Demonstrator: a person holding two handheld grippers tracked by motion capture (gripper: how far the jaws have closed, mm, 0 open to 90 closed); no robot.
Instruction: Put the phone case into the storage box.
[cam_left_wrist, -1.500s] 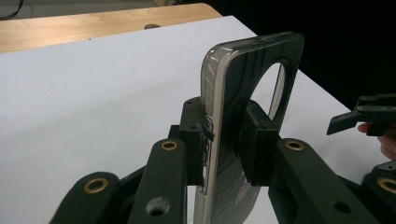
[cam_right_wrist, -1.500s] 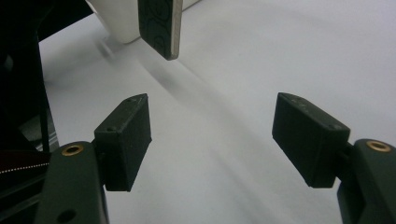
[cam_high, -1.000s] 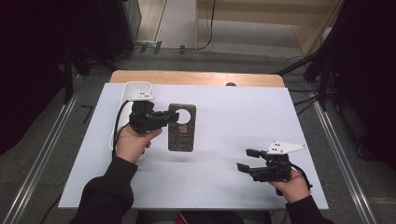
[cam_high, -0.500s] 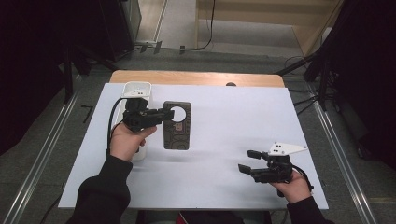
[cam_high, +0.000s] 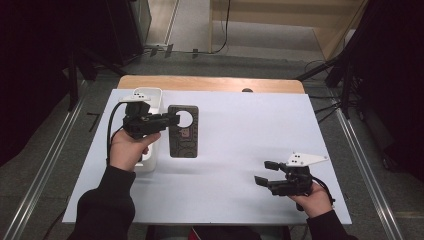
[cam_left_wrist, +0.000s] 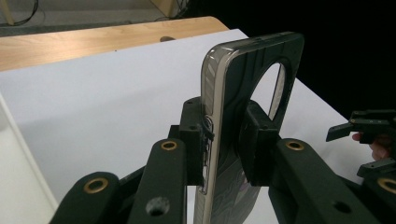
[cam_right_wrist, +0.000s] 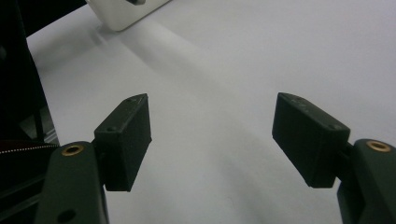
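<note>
The left gripper (cam_high: 172, 119) clamps the dark, patterned phone case with a round camera cut-out (cam_high: 183, 131) by its edge, lifted beside the white plastic bin (cam_high: 152, 97), likely for carrying; the right gripper (cam_high: 265, 172) waits wide and empty over the white worktop (cam_high: 240, 130), presumably ready to assist.

Phone case (cam_high: 183, 131) held above the table (cam_high: 240, 130) near its left edge, just right of the bin (cam_high: 150, 102) at the far-left corner; left gripper (cam_high: 172, 119) between them, right gripper (cam_high: 263, 172) well apart near the near-right corner.
</note>
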